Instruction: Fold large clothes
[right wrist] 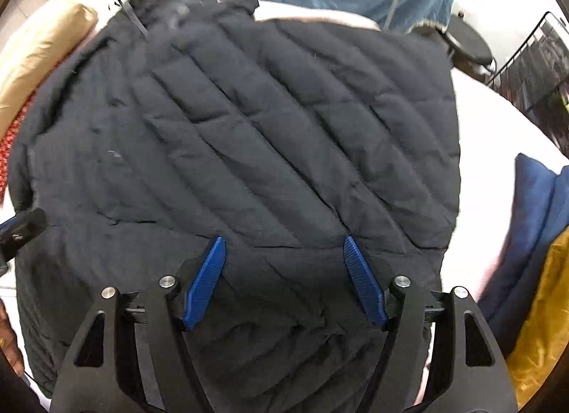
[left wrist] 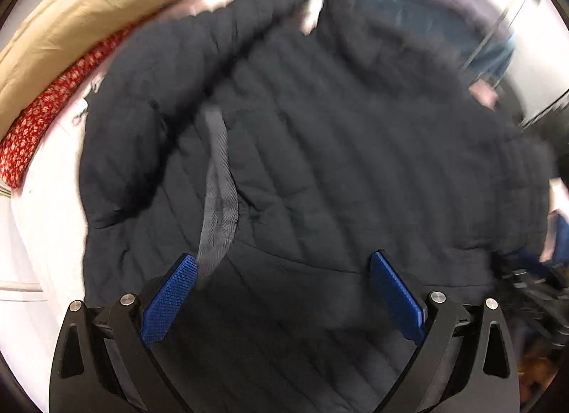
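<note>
You were partway through folding the big dark puffy coat (right wrist: pixel 249 128). It lay spread out on the white bed (right wrist: pixel 498 135), with one fold edge running across it just ahead of your tools. A grey strap (left wrist: pixel 217 199) lay on top of the coat.

Your next move, I think, called for picking an edge or corner to grab, so you could fold the coat over again.

Your left gripper (left wrist: pixel 282 292) was wide open and held nothing. Your right gripper (right wrist: pixel 284 278) was wide open too, with only coat showing between its blue pads (right wrist: pixel 204 285), and nothing pinched.
</note>
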Motion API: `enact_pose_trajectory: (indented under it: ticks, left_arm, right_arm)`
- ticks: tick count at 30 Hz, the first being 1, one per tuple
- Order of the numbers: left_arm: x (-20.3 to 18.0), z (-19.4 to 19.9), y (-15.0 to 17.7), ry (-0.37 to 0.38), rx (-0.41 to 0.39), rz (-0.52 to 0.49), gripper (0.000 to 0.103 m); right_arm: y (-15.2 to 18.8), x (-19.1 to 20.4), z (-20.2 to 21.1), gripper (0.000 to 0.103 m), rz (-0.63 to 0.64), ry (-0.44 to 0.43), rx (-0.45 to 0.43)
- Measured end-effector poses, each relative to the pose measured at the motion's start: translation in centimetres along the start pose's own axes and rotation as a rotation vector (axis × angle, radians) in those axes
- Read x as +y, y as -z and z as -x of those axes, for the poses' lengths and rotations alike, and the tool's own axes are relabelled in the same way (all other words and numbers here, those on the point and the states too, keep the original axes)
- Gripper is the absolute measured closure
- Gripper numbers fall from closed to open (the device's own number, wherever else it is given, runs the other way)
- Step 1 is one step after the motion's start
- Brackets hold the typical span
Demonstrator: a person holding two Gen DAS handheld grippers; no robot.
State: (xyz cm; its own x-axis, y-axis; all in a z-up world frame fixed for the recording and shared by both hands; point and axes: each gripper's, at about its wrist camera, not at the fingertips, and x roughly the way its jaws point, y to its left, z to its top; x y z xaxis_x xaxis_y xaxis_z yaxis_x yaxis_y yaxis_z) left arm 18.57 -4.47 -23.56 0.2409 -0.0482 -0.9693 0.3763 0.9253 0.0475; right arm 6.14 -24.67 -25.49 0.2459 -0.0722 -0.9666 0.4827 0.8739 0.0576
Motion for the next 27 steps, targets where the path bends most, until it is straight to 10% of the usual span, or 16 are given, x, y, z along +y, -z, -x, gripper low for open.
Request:
enact_pose_trajectory:
  ticks: [16, 27]
  left_arm:
    - [0.5, -1.5, -0.6, 0.001, 0.028, -0.051, 0.008]
    - [-1.8, 16.6, -1.3, 0.175, -0.316, -0.163, 0.007]
  right_arm:
    - [1.1, 0.7, -1.7, 0.029, 0.013, 0.051, -0.024]
    - [1.2, 1.8, 2.4, 0.029, -0.036, 0.037, -0.042]
